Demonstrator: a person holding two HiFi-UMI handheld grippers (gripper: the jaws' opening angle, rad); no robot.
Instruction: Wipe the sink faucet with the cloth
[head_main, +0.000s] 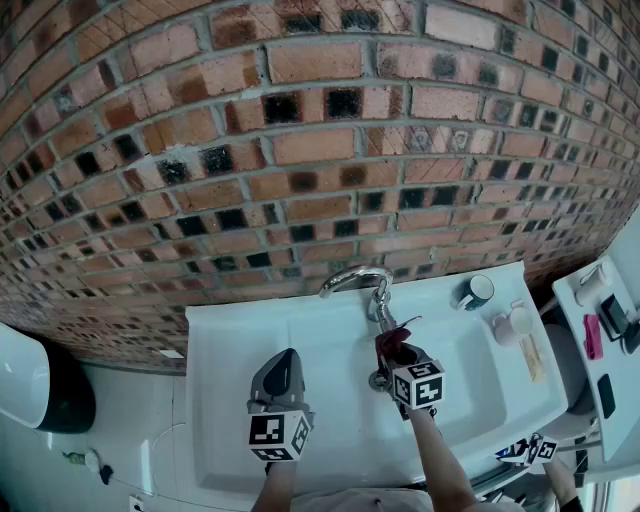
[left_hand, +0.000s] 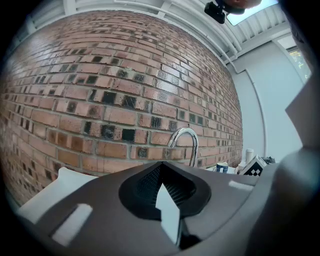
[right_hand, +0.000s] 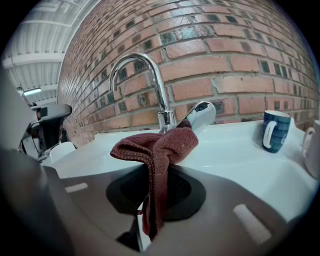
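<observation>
At the sink's (head_main: 225, 345) 12 o'clock edge, the right gripper (right_hand: 150, 202) clamps the maroon cloth (right_hand: 162, 146), which is bunched against the faucet (right_hand: 162, 95) lever. Best to hold firm and drag the cloth up around the curved neck. The left gripper (head_main: 278, 375), jaws together and empty, hovers at its 8 o'clock.

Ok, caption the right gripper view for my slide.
Right gripper holds a dark red cloth to the chrome faucet on a white sink, blue mug alongside, brick wall behind.

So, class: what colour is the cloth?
Dark red; the cloth shows best in the right gripper view.
</observation>
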